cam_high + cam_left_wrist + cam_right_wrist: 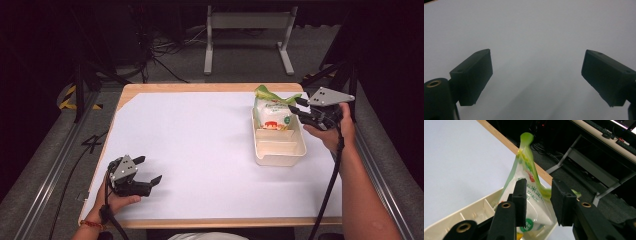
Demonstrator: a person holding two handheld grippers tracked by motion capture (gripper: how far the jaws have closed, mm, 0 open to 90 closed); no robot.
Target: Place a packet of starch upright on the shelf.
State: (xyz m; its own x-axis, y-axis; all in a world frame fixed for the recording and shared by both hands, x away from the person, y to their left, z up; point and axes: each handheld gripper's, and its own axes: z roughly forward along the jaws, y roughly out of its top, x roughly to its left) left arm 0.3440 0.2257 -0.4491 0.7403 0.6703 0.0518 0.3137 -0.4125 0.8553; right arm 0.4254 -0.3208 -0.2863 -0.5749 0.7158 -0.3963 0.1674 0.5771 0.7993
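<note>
Just ahead of my right gripper [298,107], a white-and-green bag [272,111] stands in the far end of a cream tray [278,147].

My right gripper's jaws are parted, one on each side of the bag's upper edge; in the right gripper view the bag [527,182] shows between them, though I cannot tell whether either jaw touches it. The tray [471,216] sits below and just beyond those jaws. My left gripper [149,171] rests low over the white sheet [190,150], well apart from the tray, its jaws spread wide around nothing but bare sheet [531,37].
</note>
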